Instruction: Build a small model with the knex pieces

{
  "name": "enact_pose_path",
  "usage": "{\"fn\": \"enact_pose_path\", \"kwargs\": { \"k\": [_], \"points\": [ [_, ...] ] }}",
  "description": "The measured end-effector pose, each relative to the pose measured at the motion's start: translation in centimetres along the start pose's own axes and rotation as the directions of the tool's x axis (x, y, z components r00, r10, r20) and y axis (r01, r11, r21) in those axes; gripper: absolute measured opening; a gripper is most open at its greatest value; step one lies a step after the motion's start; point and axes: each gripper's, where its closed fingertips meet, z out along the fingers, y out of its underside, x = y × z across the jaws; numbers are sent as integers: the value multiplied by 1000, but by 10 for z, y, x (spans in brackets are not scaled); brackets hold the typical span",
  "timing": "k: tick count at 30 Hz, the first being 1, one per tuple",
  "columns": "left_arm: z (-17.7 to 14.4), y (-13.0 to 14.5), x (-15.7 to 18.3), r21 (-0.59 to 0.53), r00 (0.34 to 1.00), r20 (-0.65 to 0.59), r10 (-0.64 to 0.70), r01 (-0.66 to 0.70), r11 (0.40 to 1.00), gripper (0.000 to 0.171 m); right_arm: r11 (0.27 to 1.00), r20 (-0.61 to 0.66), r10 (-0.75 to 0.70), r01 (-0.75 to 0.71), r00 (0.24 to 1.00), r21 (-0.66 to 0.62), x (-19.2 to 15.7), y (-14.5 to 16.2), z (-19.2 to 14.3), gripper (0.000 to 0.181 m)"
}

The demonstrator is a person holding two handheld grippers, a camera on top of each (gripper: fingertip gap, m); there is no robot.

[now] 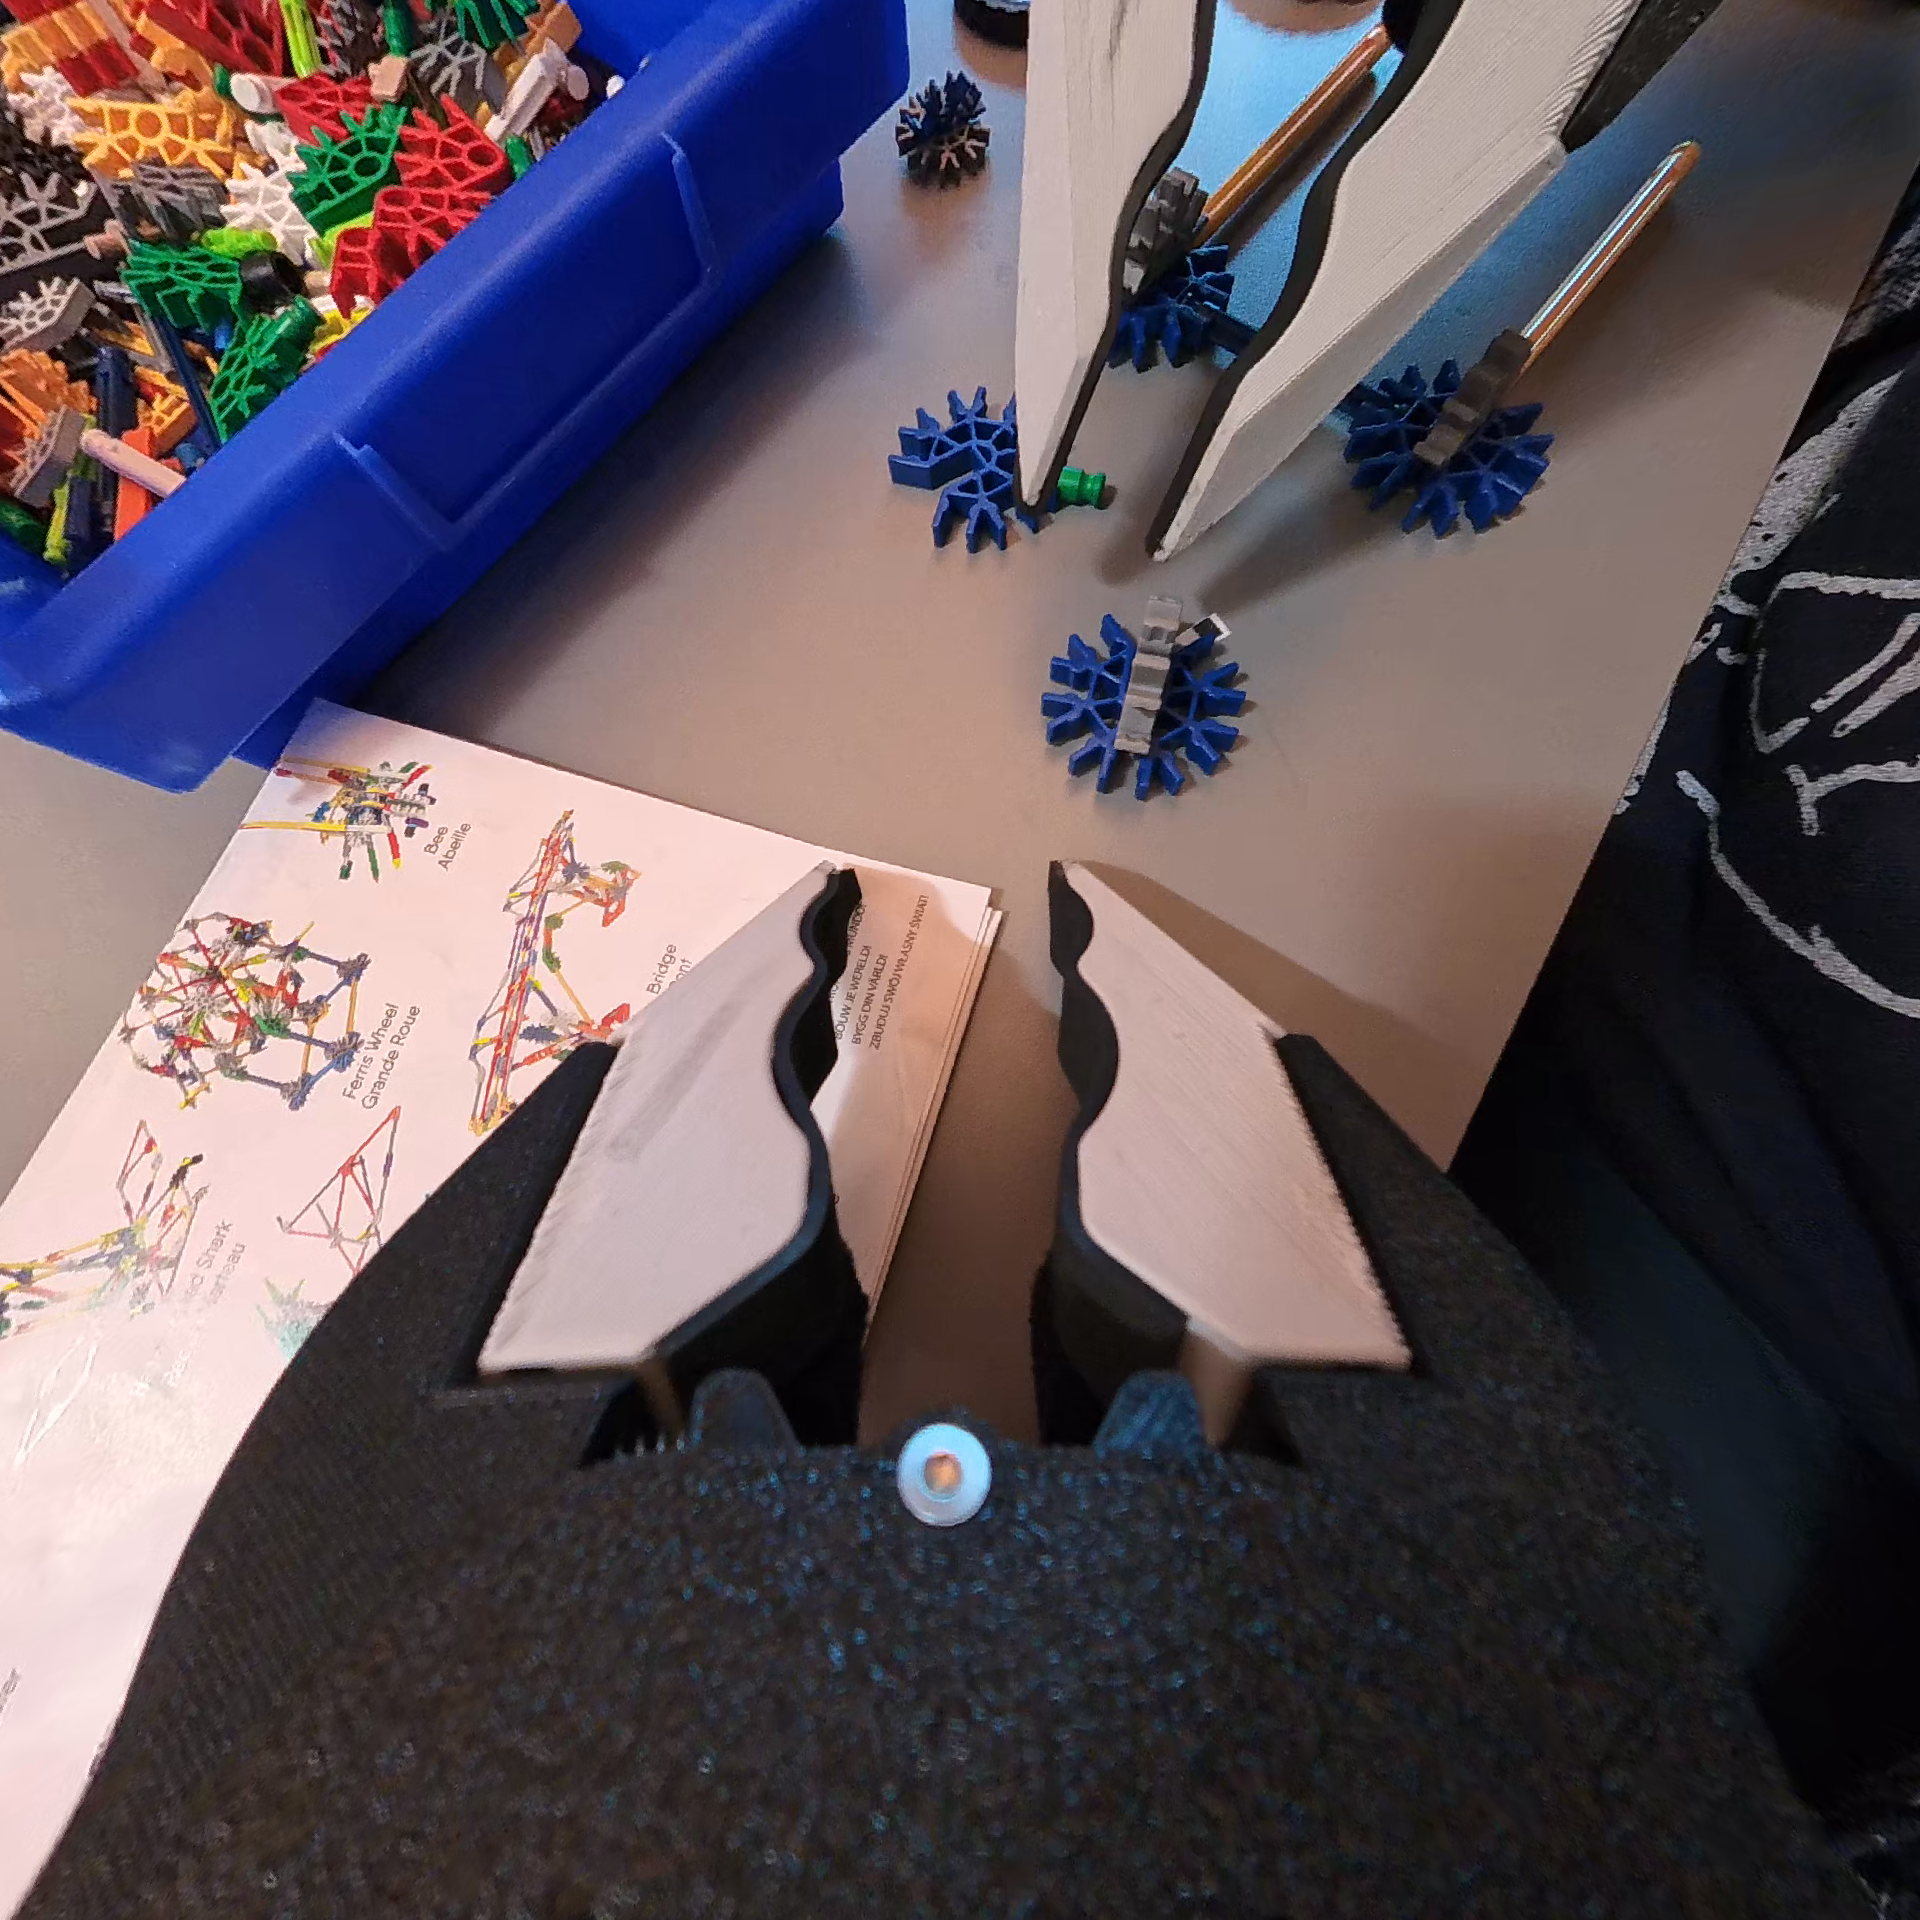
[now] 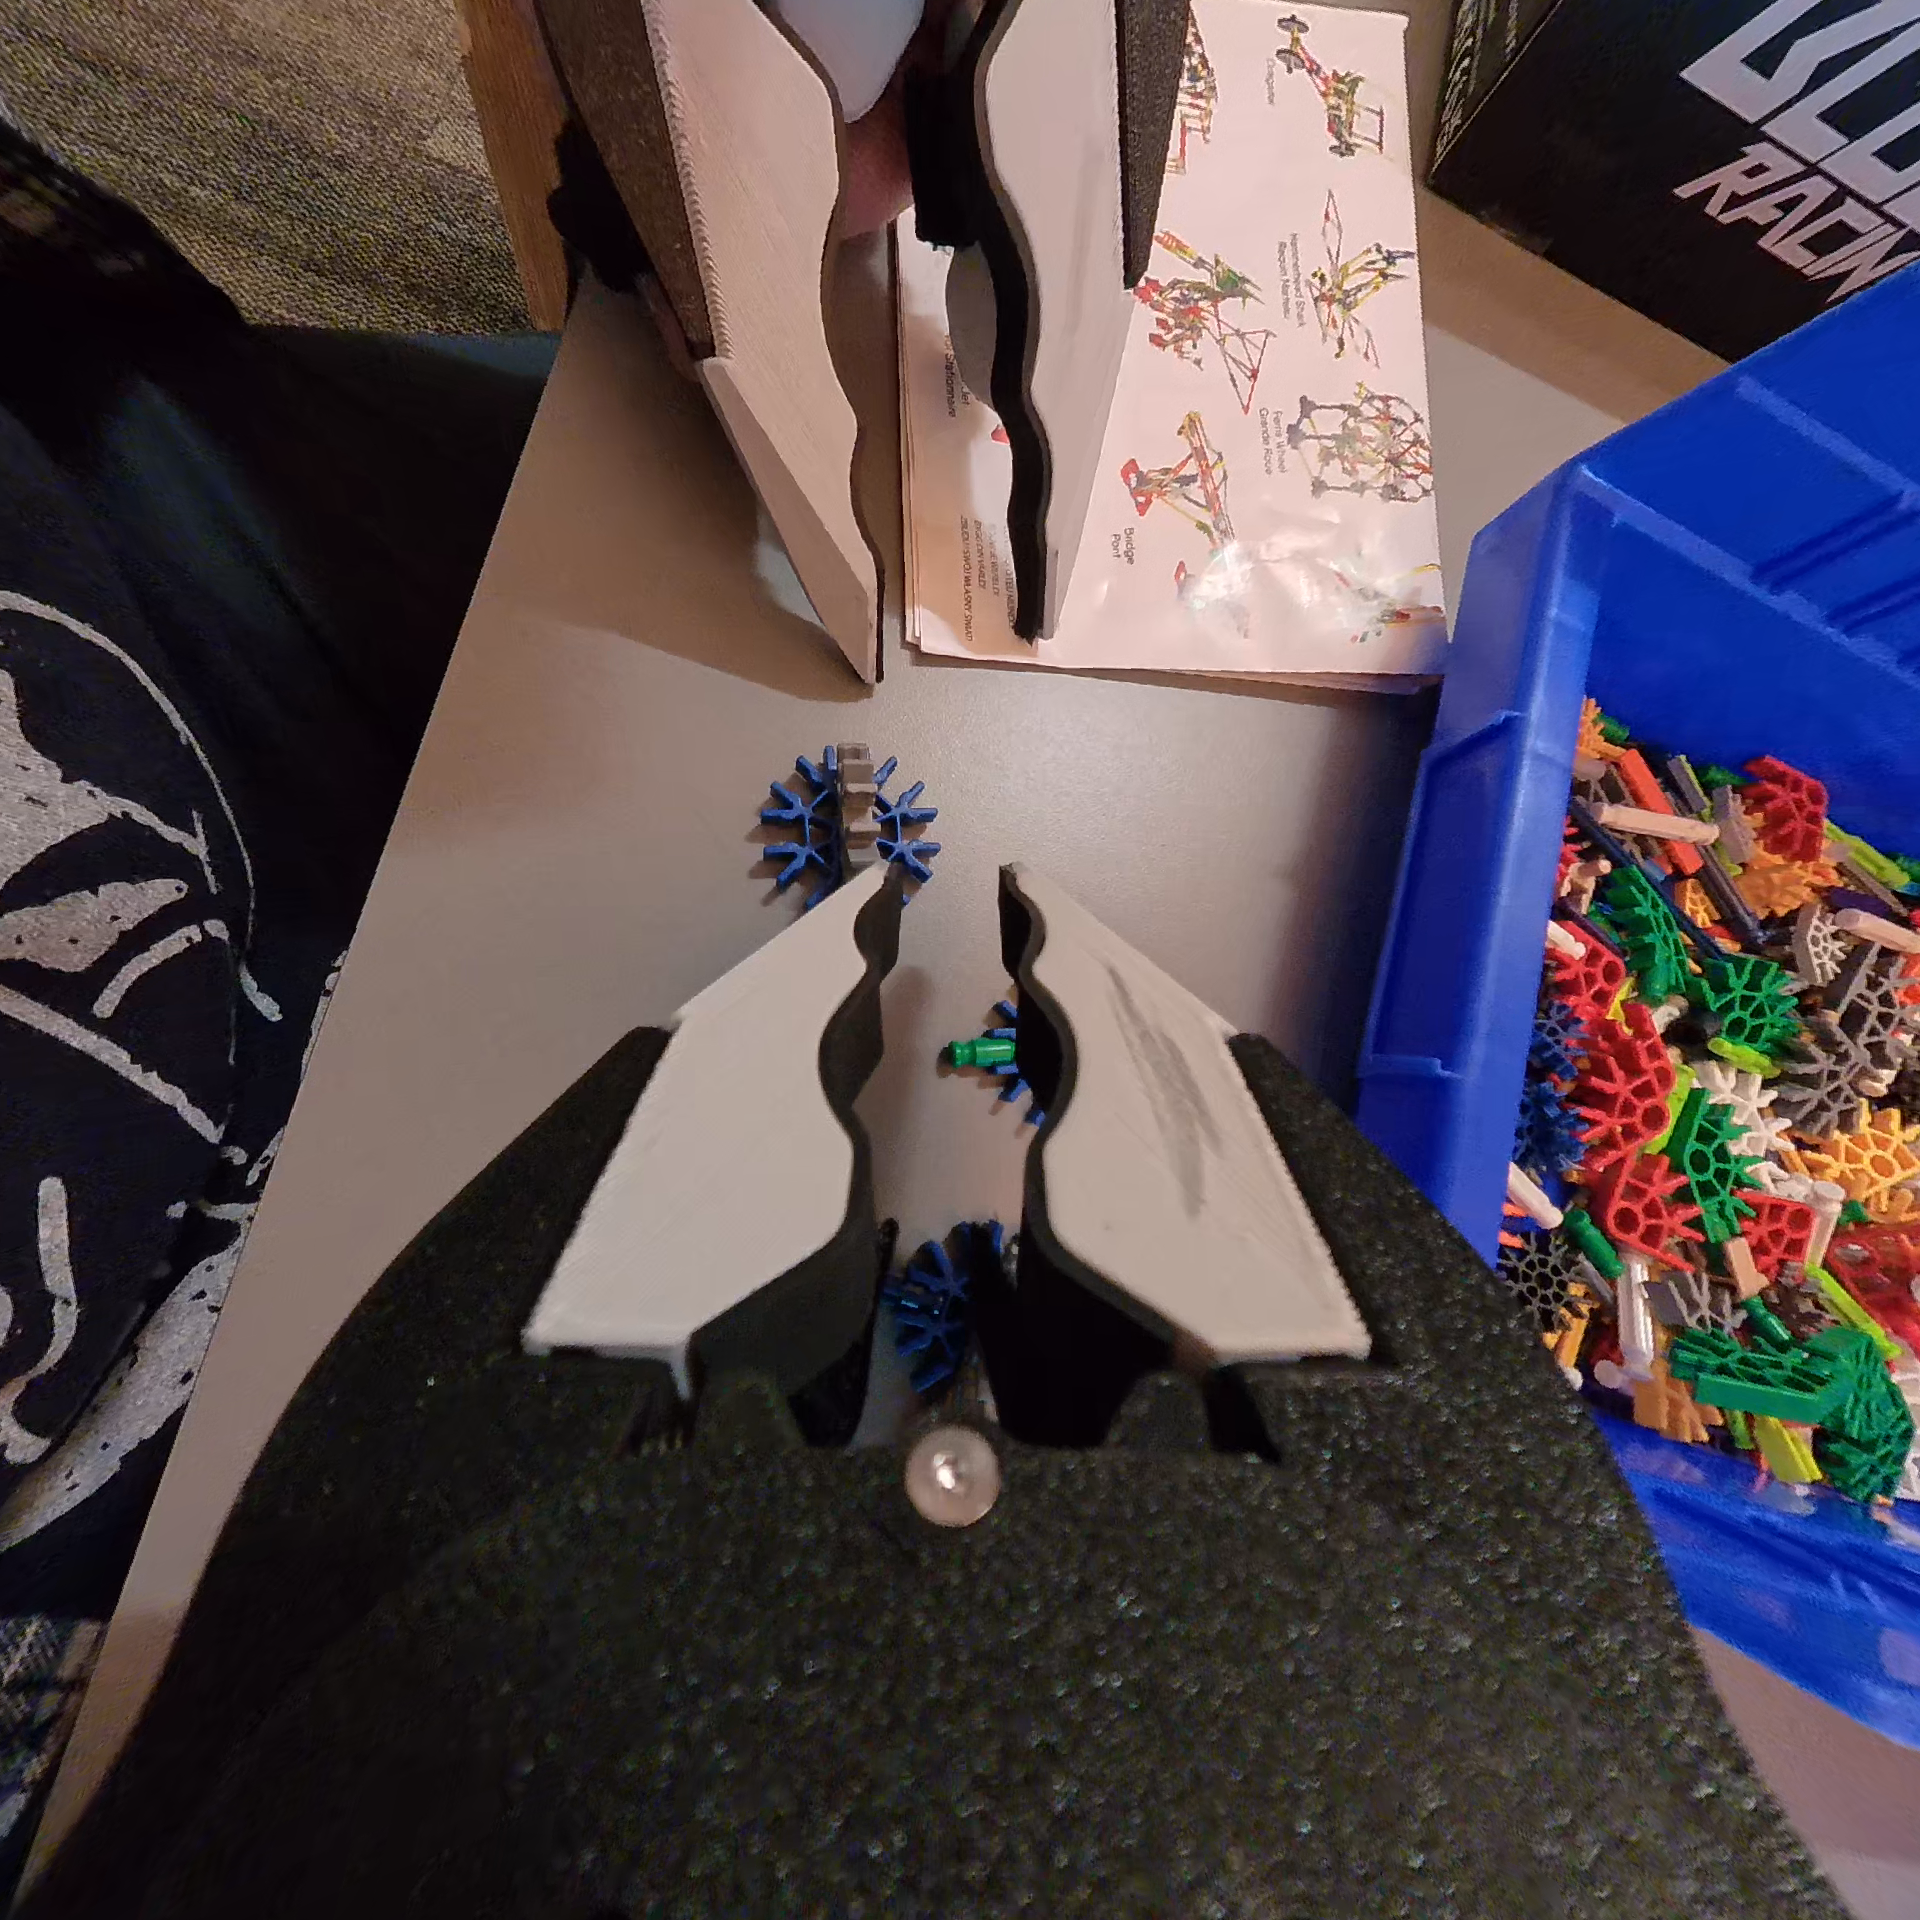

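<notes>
My right gripper (image 2: 945, 883) is open and empty, tips low over the grey table (image 2: 623, 727). A short green rod (image 2: 977, 1055) lies between its fingers, plugged into a blue snowflake connector (image 2: 1010, 1070) half hidden by one finger. In the left wrist view the right gripper (image 1: 1101, 520) stands over the green rod (image 1: 1081, 485) and that connector (image 1: 961, 468). A blue connector with a grey piece (image 1: 1143, 707) lies just past its tips. My left gripper (image 1: 951, 883) is open and empty, above the corner of a booklet (image 1: 416, 935).
A blue bin (image 1: 468, 416) full of coloured building pieces stands beside the booklet (image 2: 1247, 416). Two more blue connectors on brown rods (image 1: 1449, 447) (image 1: 1174, 301) and a small dark connector (image 1: 943, 130) lie on the table. A black box (image 2: 1714, 156) stands behind. A person's dark printed shirt (image 1: 1766, 831) borders the table edge. The gap from one gripper's tips to the other's is roughly 7 cm.
</notes>
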Motion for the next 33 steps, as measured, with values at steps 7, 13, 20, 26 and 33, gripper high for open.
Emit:
{"fn": "enact_pose_path", "kwargs": {
  "k": [7, 13, 20, 26, 33],
  "points": [
    [0, 0, 0, 0, 1000, 1, 0, 0, 1000, 37, 1000, 1, 0, 0, 1000, 3, 0, 0, 1, 18],
    [0, 0, 0, -1, 1000, -2, -4, 4, 1000, 37, 1000, -4, 5, -5, 1000, 6, 1, 1, -1, 18],
    [1, 0, -1, -3, 1000, -2, -14, 14, 1000, 38, 1000, -33, 19, -19, 999, 9, 6, 5, -9, 18],
    [1, 0, -2, -5, 1000, -1, -23, 23, 1000, 38, 999, -56, 44, -43, 997, 12, 9, 13, -22, 18],
    [2, 0, -2, -8, 999, -4, -32, 32, 999, 38, 998, -65, 61, -59, 996, 26, 10, 16, -31, 18]
  ]
}}
